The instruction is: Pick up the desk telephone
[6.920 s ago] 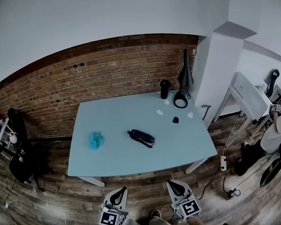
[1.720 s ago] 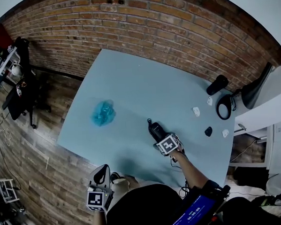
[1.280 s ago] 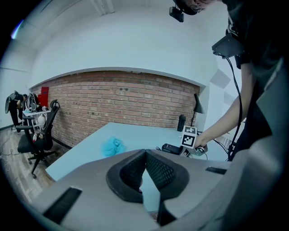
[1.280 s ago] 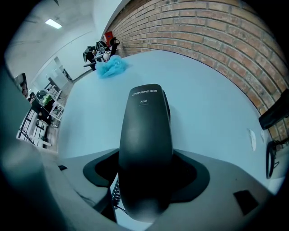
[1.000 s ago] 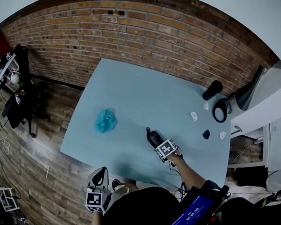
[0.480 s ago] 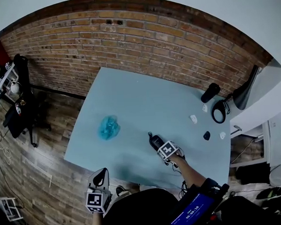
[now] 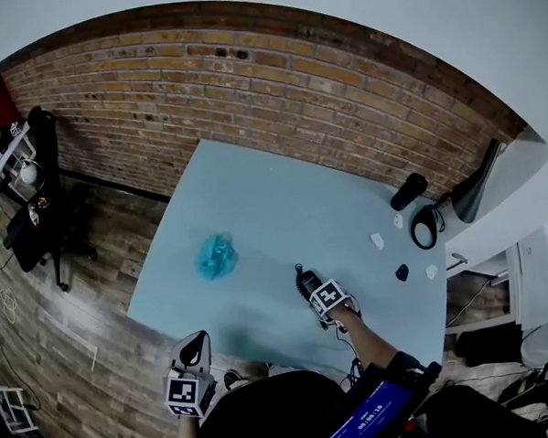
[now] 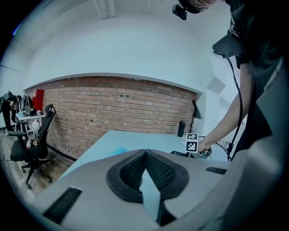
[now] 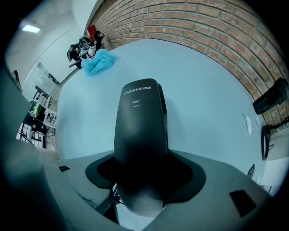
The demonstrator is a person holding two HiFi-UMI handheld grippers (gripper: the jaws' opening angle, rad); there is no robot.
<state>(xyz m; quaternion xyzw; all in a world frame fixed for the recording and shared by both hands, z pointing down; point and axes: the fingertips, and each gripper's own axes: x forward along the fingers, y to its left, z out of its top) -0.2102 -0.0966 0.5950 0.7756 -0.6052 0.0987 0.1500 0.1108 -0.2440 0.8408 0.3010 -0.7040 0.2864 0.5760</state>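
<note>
Right tongs (image 7: 316,290) clench the black plastic desk telephone (image 9: 141,122) from above on the pale blue bench (image 7: 255,205), ready for lifting. Left tongs (image 8: 145,153), closed and empty, hang off the bench.

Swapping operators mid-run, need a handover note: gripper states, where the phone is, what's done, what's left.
right gripper: points down, jaws closed on one end of the black desk telephone.
left gripper: shut, empty, held off the near edge of the table.
Things: the desk telephone lies on the light blue table near its front edge. A crumpled blue bag sits apart, to its left in the head view.
Done: reach and grasp.
Left: lift the desk telephone clear. No view shows it raised yet.
</note>
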